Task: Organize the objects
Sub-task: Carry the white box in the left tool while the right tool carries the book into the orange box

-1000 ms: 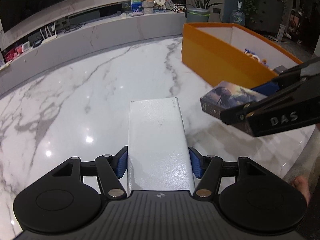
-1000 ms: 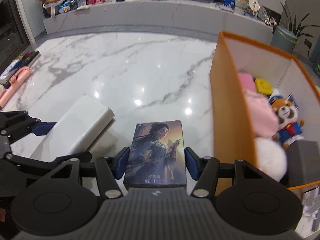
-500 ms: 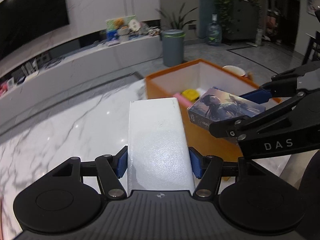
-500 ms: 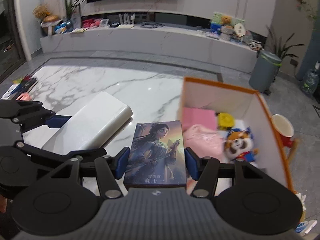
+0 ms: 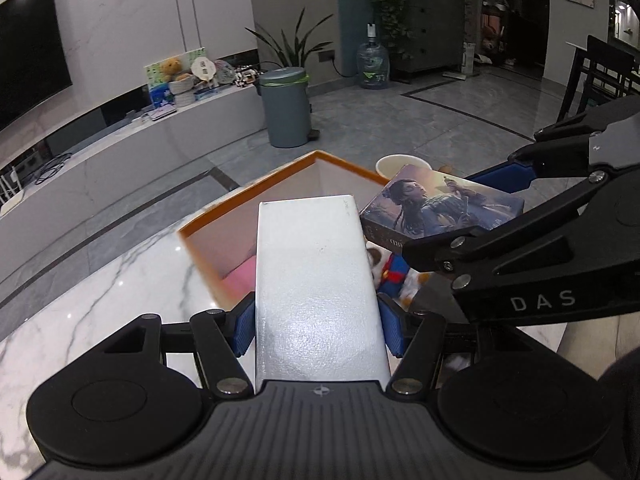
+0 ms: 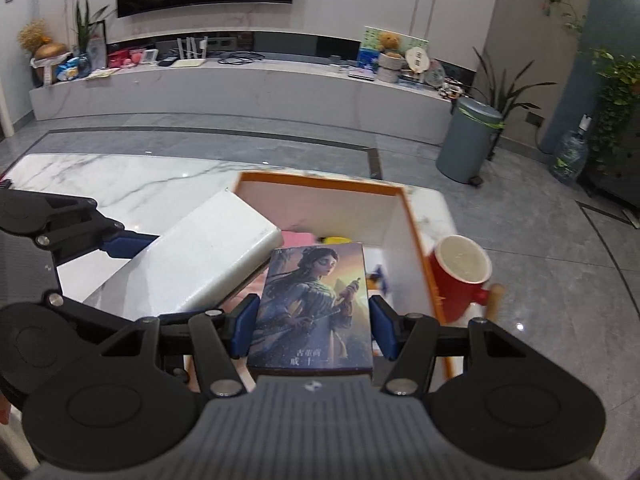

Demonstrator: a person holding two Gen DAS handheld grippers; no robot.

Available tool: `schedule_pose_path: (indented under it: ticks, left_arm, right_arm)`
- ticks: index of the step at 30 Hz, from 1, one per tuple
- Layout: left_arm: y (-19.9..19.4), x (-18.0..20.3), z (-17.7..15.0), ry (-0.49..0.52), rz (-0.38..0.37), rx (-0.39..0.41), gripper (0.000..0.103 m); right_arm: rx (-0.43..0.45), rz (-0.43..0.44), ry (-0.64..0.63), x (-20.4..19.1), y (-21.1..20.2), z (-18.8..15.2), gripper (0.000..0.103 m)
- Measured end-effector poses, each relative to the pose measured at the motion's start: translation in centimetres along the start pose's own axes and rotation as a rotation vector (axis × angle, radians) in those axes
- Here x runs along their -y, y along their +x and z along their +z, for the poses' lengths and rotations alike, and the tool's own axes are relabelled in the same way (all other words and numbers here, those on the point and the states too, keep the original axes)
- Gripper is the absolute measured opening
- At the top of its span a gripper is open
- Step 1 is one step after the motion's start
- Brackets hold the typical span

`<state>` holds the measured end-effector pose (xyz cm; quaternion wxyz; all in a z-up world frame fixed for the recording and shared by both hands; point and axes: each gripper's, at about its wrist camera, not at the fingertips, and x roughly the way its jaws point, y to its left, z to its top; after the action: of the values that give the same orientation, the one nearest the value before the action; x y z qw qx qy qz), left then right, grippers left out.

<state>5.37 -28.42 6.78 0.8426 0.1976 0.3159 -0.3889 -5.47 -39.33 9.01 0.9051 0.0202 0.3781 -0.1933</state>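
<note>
Your left gripper (image 5: 316, 330) reaches forward with its blue pads (image 5: 244, 330) pressed against both long sides of a flat white rectangular box (image 5: 314, 288), whose far end hangs over the near corner of the open orange cardboard bin with white inner walls (image 5: 248, 196). To its right, your right gripper (image 6: 312, 328) is clamped just as firmly on a small box printed with a painted woman in blue robes (image 6: 314, 304), held level above the same orange bin, the two boxes just beside each other. Inside the bin, below them, lie a pink soft item (image 5: 240, 276) and a plush toy in blue and red (image 5: 390, 270). A red mug with a white interior (image 6: 460, 272) stands just outside the bin's right wall. The bin sits on a glossy white marble table with grey veins (image 5: 100, 280); beyond it are a grey tiled floor, a grey pedal bin (image 6: 466, 144) and a long low TV bench (image 6: 240, 88).
</note>
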Motion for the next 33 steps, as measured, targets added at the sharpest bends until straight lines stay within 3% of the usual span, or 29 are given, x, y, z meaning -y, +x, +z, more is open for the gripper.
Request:
schedule_pose_path:
  ticks: [10,25,30,33]
  left_arm:
    - [4.5,-0.1,1.5,-0.008,-0.011,-0.053,0.070]
    - [8.3,-1.9,2.4,-0.028,0.036,-0.127,0.070]
    - [8.9,-2.6,2.9,-0.002,0.054,-0.135,0.070]
    - [9.5,-2.7,3.5,0.071,0.002,-0.143,0.070]
  right_arm:
    - [-0.034,-0.038,-0.004,3.6,3.4,1.5,0.061]
    - [-0.104,-0.038,-0.007,4.5,9.7,3.4,0.060]
    - [-0.108,-0.049,-0.010,4.8,10.6,3.8,0.061]
    - [-0.110,-0.050,-0.001,5.2,11.1,3.9,0.061]
